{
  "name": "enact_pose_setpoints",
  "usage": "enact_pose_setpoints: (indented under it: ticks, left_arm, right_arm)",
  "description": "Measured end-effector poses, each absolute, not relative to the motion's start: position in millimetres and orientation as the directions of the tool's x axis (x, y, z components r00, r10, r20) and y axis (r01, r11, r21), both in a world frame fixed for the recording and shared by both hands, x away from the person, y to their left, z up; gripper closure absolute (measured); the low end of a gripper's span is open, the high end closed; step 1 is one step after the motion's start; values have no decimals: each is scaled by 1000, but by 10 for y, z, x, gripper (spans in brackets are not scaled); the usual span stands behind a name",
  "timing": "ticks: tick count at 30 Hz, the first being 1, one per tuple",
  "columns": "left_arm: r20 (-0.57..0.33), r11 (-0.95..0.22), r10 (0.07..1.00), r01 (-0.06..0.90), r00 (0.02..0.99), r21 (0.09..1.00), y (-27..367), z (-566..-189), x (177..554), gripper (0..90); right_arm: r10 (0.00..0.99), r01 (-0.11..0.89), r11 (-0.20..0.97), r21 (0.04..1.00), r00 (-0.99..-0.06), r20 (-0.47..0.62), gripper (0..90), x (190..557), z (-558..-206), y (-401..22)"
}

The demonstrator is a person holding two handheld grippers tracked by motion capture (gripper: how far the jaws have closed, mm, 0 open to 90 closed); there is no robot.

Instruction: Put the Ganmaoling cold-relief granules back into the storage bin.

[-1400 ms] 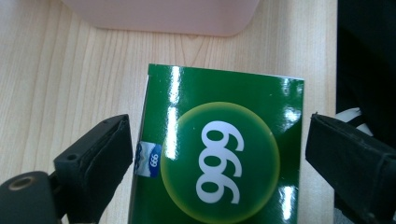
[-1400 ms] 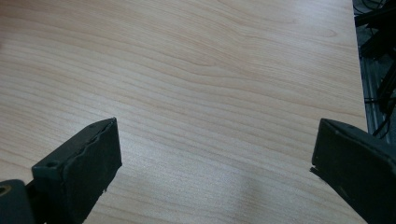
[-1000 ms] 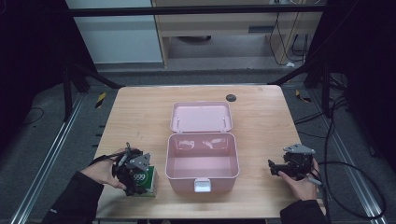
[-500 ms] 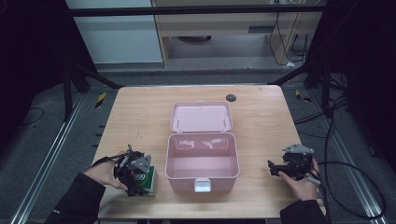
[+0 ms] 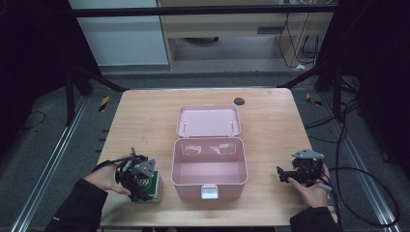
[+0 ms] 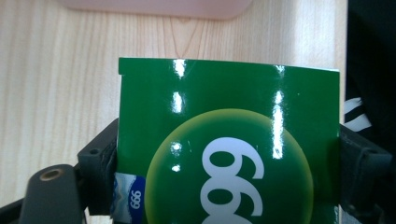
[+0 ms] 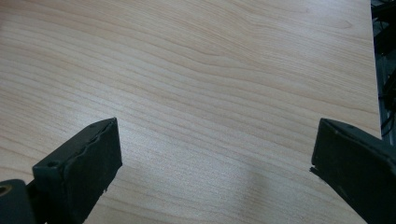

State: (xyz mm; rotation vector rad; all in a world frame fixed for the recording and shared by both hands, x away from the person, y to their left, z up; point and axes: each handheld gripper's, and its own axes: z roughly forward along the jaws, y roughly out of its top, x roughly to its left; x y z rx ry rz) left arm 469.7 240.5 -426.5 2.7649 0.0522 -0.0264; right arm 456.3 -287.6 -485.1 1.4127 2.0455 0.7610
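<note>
A green box (image 5: 154, 185) printed with white "999" (image 6: 224, 116) lies on the wooden table near its front left corner, left of the open pink case (image 5: 209, 141). My left gripper (image 5: 141, 184) straddles the box. Its jaws have just been closing and now sit flush against the box's two sides, as the left gripper view shows. My right gripper (image 5: 283, 175) rests at the front right of the table, right of the case, pointing toward it. Its jaws (image 7: 215, 158) stand wide apart over bare wood with nothing between them.
The pink case's lid (image 5: 208, 121) lies folded back flat behind it, and its white latch (image 5: 209, 192) faces the front edge. A small dark round disc (image 5: 239, 101) sits near the table's far edge. Dark floor and metal rails surround the table (image 5: 270, 125).
The left gripper's jaws have drawn in against the green box's sides, with the hand shifting only slightly. The right hand and the pink case have stayed put.
</note>
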Motion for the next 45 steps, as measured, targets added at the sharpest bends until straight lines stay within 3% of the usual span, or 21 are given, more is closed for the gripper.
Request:
enact_pose_setpoints:
  ticks: [21, 45]
  left_arm:
    - [44, -903, 112, 83, 993, 421, 2497, -3464, 4659, 149]
    - [83, -909, 75, 34, 994, 417, 2150, -2909, 4744, 150]
  right_arm:
    - [944, 642, 293, 709, -311, -109, 23, 4558, -4852, -2870]
    - [945, 643, 290, 708, -308, -107, 24, 4560, -4848, -2878]
